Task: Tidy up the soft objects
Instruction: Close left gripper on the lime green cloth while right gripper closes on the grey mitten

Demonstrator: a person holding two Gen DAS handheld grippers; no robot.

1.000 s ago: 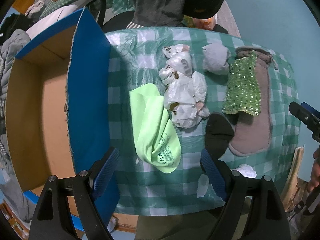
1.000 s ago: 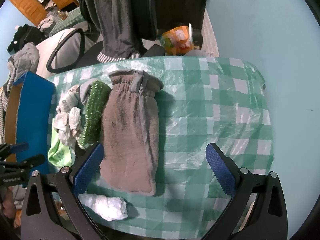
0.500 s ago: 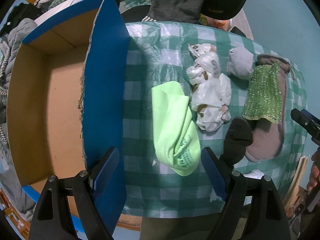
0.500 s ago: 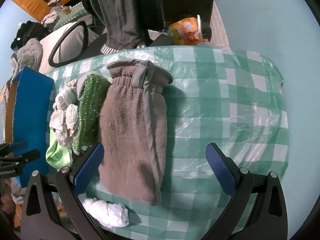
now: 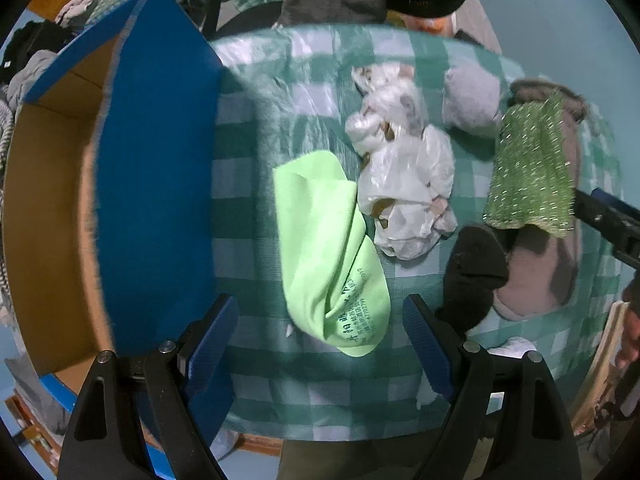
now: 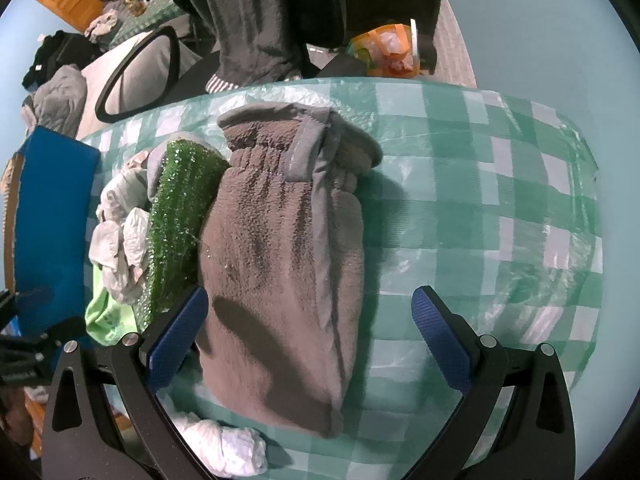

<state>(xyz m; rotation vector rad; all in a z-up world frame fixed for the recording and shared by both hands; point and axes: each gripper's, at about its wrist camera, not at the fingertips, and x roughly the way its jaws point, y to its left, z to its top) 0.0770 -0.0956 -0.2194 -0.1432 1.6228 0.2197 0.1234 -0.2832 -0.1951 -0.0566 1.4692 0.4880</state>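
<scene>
A lime green cloth (image 5: 328,256) lies on the checked tablecloth, just ahead of my open, empty left gripper (image 5: 320,340). Beside it lie a crumpled white plastic bag (image 5: 404,176), a pale grey bundle (image 5: 472,100), a black sock (image 5: 472,272), a glittery green cloth (image 5: 528,168) and a brown fleece pouch (image 5: 536,272). My right gripper (image 6: 312,336) is open and empty, low over the fleece pouch (image 6: 280,264). The glittery cloth (image 6: 180,208) and a white wad (image 6: 224,448) lie to its left.
A blue cardboard box (image 5: 152,184) with an open brown inside stands at the table's left edge. A person in grey trousers (image 6: 256,20) stands behind the table, with a chair (image 6: 136,72) and an orange bag (image 6: 384,52) nearby.
My left gripper has moved left toward the box, so the green cloth now sits between its fingers. My right gripper has dropped closer to the fleece pouch.
</scene>
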